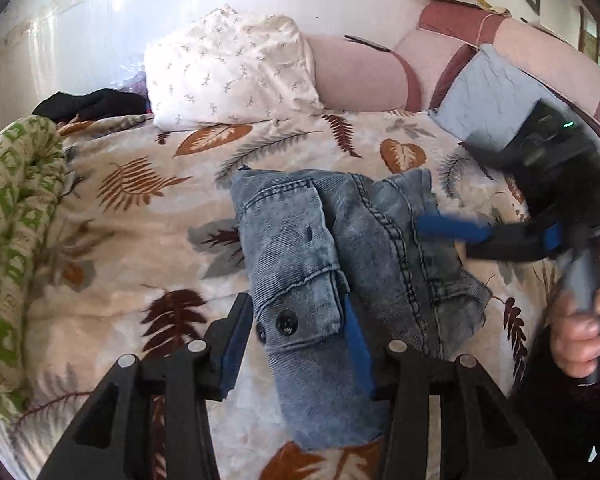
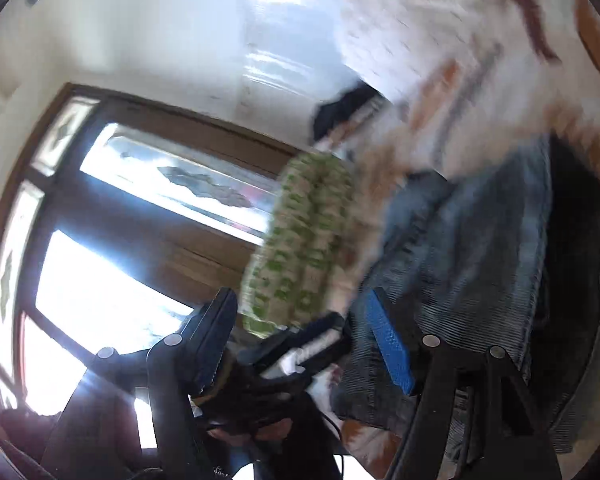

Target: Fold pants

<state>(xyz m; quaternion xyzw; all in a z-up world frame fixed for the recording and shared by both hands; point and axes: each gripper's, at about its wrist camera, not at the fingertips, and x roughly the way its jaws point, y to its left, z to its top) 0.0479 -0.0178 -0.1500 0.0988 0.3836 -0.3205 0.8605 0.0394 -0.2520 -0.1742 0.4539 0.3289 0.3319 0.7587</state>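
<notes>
the pants [image 1: 332, 248] lie folded in a small pile in the middle of the bed [image 1: 140, 240], so the fold looks almost done. the left gripper [image 1: 300, 344] sits low over the near end, jaws apart with cloth between them but not pinched. i think it just let go. the right gripper [image 1: 452, 230] is at the far side, blurry, jaws apart and holding nothing. a hand [image 1: 580, 332] grips its handle. a pillow [image 1: 228, 68], a green blanket [image 1: 16, 208] and a blue cloth [image 1: 488, 96] sit near the edges. nothing is in the way.
</notes>
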